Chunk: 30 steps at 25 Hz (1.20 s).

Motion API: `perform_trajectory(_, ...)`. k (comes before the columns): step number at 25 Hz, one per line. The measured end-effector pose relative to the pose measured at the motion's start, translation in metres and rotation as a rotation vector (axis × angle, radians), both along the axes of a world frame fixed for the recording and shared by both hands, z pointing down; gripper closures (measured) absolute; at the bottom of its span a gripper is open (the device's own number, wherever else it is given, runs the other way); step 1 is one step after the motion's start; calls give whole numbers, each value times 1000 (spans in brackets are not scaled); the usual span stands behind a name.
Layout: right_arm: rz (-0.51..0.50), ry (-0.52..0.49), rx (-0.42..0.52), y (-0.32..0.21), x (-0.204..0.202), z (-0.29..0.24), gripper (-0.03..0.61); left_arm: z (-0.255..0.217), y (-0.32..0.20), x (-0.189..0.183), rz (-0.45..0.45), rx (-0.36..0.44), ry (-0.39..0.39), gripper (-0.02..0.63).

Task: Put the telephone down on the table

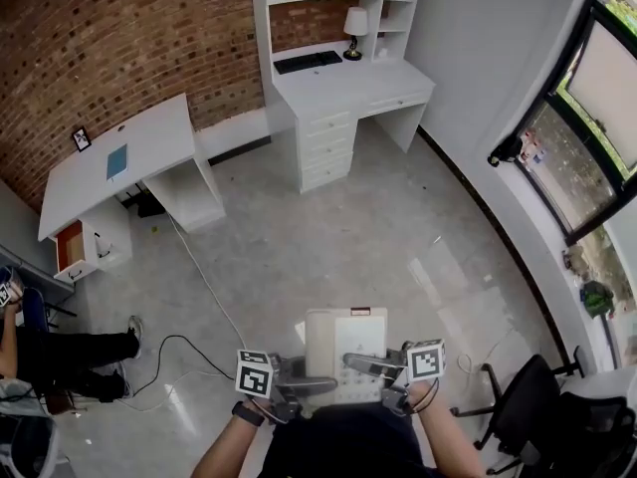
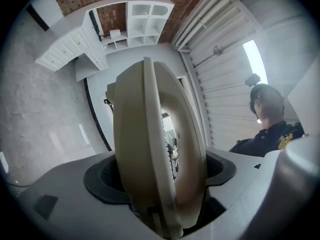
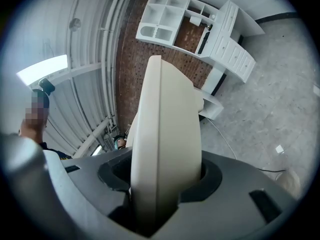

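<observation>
The telephone [image 1: 343, 349] is a cream desk set. It hangs over the floor, close in front of the person, at the bottom of the head view. My left gripper [image 1: 307, 380] is shut on its left side and my right gripper [image 1: 366, 364] on its right side. In the left gripper view the telephone [image 2: 150, 129] stands edge-on and fills the gap of the left gripper [image 2: 160, 186], whose dark pads press on both faces. In the right gripper view the telephone [image 3: 165, 129] sits just as tightly in the right gripper [image 3: 162, 184]. Its underside is hidden.
A low white table [image 1: 139, 142] stands at the far left by the brick wall. A white desk with a hutch [image 1: 383, 83] and a lamp [image 1: 354, 30] is at the back. A black chair [image 1: 528, 406] is at the right, a seated person [image 1: 60, 352] at the left, and a cable [image 1: 199, 277] on the floor.
</observation>
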State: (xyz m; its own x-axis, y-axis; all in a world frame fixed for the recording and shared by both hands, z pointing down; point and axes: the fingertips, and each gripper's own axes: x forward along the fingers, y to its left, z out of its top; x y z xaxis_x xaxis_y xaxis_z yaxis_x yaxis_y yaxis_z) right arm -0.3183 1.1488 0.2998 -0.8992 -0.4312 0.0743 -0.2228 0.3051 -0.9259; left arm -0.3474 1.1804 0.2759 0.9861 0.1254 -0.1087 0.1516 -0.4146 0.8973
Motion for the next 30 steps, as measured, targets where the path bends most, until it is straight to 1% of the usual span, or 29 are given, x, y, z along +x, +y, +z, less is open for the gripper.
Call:
perform_trajectory(2, 26, -2, -16, -29, -16, -3, 364, -1, -29, -16, 21, -13, 1, 187)
perform_trajectory(4, 41, -10, -17, -58, -22, -7, 362, -1, -58, -22, 38, -17, 3, 187)
perform_trajectory(6, 55, -38, -15, -83, -21, -11, 362, 0, -82, -18, 48, -17, 1, 187)
perform_trajectory(8, 79, -46, -32, -102, -10, -7, 362, 4, -102, -7, 63, -27, -6, 187)
perform_trajectory(11, 99, -40, -42, -139, 18, 5, 363, 11, -141, 19, 82, -28, -25, 187)
perform_trajectory(15, 104, -53, -19, -212, 65, 12, 364, 16, -214, 67, 89, -10, -54, 187)
perform_trajectory(19, 101, -83, -11, -284, 113, 5, 364, 11, -286, 115, 84, -5, -74, 187)
perform_trajectory(22, 106, -127, -22, -318, 149, -2, 364, 5, -319, 151, 92, -12, -84, 190)
perform_trajectory(24, 107, -116, -8, -343, 174, -2, 364, 3, -344, 175, 97, -3, -95, 190)
perform_trajectory(25, 105, -117, -2, -355, 183, -2, 364, 2, -355, 184, 100, 1, -100, 190)
perform_trajectory(28, 110, -173, -16, -375, 197, -10, 364, 2, -376, 203, 107, -4, -101, 190)
perform_trajectory(30, 119, -173, -21, -390, 211, -10, 364, 3, -391, 217, 120, -4, -103, 190)
